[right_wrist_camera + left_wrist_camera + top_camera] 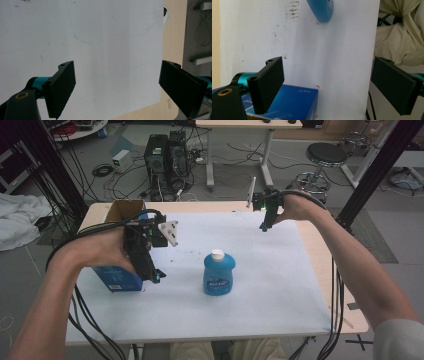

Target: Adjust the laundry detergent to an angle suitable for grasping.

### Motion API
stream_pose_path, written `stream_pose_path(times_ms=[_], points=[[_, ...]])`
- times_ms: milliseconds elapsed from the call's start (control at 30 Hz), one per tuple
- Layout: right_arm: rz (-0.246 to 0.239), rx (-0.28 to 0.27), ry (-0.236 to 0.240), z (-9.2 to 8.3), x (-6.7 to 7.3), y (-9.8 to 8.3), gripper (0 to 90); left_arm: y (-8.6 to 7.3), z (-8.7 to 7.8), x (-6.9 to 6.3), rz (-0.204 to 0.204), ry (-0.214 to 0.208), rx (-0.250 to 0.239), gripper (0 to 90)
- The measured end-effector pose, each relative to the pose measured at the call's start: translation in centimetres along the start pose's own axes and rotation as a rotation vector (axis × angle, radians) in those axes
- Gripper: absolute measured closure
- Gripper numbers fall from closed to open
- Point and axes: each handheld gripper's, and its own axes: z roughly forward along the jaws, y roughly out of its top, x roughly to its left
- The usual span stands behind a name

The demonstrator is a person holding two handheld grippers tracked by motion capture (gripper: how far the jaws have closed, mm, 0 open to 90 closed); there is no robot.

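Squat blue plastic bottle [219, 274] with white cap, upright mid-counter on a scuffed white sheet [260, 270]. Left tool [150, 270], jaws apart, hovers above a glossy blue carton [117, 278]; right tool [265, 222], jaws apart, far side. Grey floor, cables.

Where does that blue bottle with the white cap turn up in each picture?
High view: blue bottle stands mid-table on the white mat.
Left gripper view: its body hangs in at top centre.
Right gripper view: not in it.
Shared landmark: the white mat.
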Motion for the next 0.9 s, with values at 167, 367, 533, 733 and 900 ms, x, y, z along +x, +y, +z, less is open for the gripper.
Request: stream_pose_path(times_ms=[167,367,533,733,900], points=[[-0.002,-0.001,-0.006,0.0,0.0,0.0,13.1,0.4,-1.6,0.2,0.012,0.01,0.05,11.7],[-0.002,0.001,-0.008,-0.2,0.1,0.0,13.2,0.8,-3.0,0.5,0.018,0.013,0.112,11.7],[0.003,0.002,-0.011,-0.2,0.1,-0.1,13.2,1.3,-4.0,0.7,0.021,0.031,0.103,11.7],[0.003,0.0,-0.008,-0.2,0.1,-0.3,13.2,1.7,-4.8,0.7,0.023,0.042,0.115,11.7],[0.003,-0.004,-0.005,-0.3,0.1,-0.2,13.2,1.7,-5.9,0.6,0.018,0.056,0.107,11.7]])
